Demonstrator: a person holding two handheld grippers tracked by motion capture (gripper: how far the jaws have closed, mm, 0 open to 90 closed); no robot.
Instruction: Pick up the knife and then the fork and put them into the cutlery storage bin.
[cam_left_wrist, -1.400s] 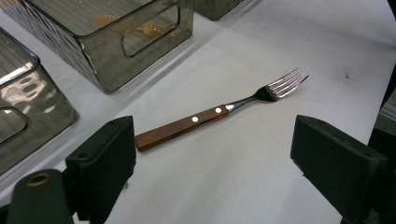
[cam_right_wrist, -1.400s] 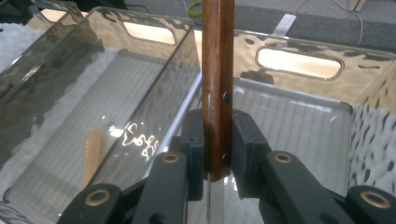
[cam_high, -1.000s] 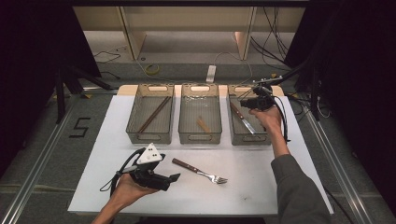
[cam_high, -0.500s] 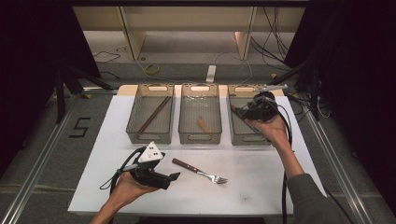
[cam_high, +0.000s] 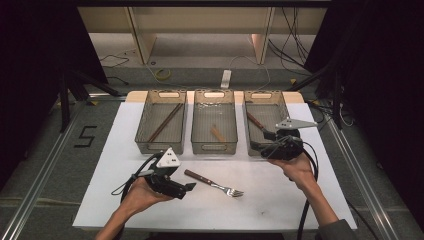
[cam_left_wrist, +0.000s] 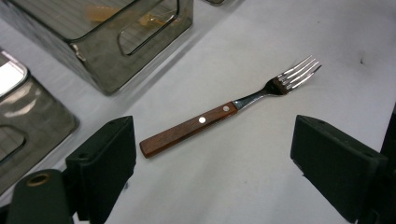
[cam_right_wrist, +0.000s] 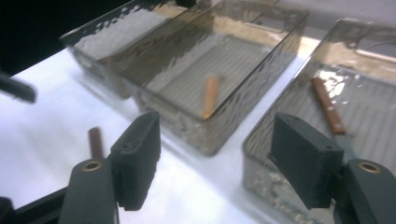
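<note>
Wooden-handled fork (cam_high: 212, 183): one; mesh trays (cam_high: 214, 148): three.

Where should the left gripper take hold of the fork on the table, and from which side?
Probably the wooden handle of the fork, from above, jaws across its width. It lies flat on the white table, handle end nearest the open left gripper; the handle is thicker and straighter than the tines.

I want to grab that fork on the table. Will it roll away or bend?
Probably neither. The fork lies flat on the white table, so it likely slides rather than rolls. Its shiny metal tines look stiff and maybe slippery; the riveted wooden handle should grip better.
</note>
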